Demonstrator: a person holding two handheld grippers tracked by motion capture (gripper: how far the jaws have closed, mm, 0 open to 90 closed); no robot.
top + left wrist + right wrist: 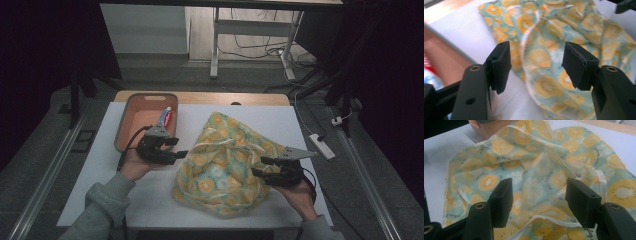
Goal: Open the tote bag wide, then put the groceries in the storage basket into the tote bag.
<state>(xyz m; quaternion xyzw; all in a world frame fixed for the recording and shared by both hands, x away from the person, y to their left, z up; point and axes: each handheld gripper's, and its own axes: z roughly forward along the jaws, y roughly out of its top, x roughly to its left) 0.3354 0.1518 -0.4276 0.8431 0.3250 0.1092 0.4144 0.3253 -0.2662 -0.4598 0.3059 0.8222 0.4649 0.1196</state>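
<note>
High view: a person works a fruit-print plastic bag (225, 162) lying crumpled at the middle of a white table (300, 122), with a handheld gripper at each flank. The left gripper (181, 154) sits at the bag's left edge and the right gripper (256, 166) over its right-hand folds; in both gripper views the black jaws stand well apart with nothing between them, the film lying just beyond the pads. Behind the left hand (131, 167), an orange bin (132, 107) holds a toothpaste tube (166, 117).

The step in hand looks like taking hold of the bag from both sides, perhaps to spread or open it. To do that well, each gripper would best close on the pale hem (525, 41) or a single fold rather than a thick bunch, since thin film may slip from the pads, and the two should lift evenly.

The bag's long axis runs diagonally, from the table's far middle down toward the near right. Which end is the mouth cannot be told for certain.
</note>
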